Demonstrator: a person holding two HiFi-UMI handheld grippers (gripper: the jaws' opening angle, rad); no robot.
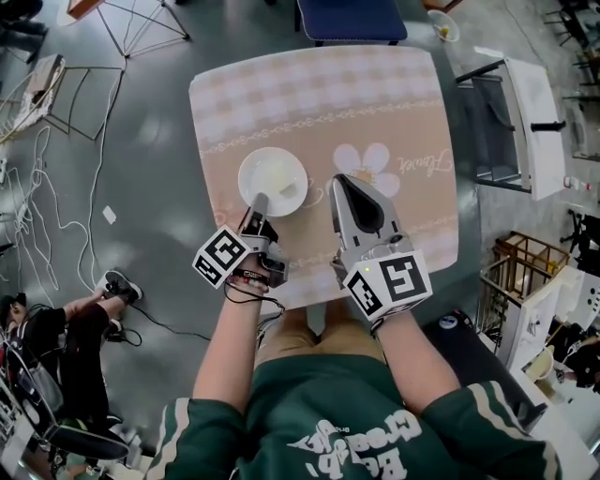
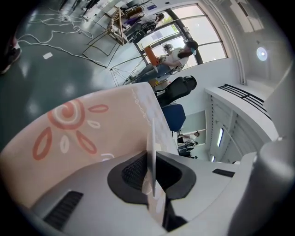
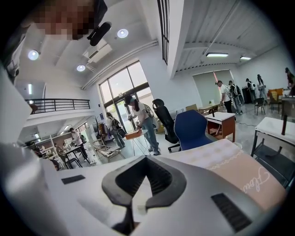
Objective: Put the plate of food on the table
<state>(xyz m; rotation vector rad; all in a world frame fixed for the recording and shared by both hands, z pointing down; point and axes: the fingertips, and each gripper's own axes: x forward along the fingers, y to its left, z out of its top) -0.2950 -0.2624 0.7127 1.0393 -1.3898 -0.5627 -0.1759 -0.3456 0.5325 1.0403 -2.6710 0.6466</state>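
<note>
A white plate (image 1: 272, 178) with pale food on it rests on the table (image 1: 319, 94), left of the cloth's flower print. My left gripper (image 1: 260, 200) is shut on the plate's near rim. In the left gripper view the plate (image 2: 150, 133) shows edge-on as a thin white line between the pads of the left gripper (image 2: 152, 156), with the patterned table (image 2: 87, 124) behind it. My right gripper (image 1: 339, 181) hovers over the flower print just right of the plate, shut and holding nothing. The right gripper view shows the right gripper (image 3: 146, 159) with its jaws together and the table (image 3: 239, 170) beyond it.
A blue chair (image 1: 352, 19) stands at the table's far side. A white cart (image 1: 511, 122) and a wooden crate (image 1: 530, 262) stand to the right. Cables (image 1: 37, 187) trail over the floor on the left, near a seated person (image 1: 56, 328). Several people stand in the background.
</note>
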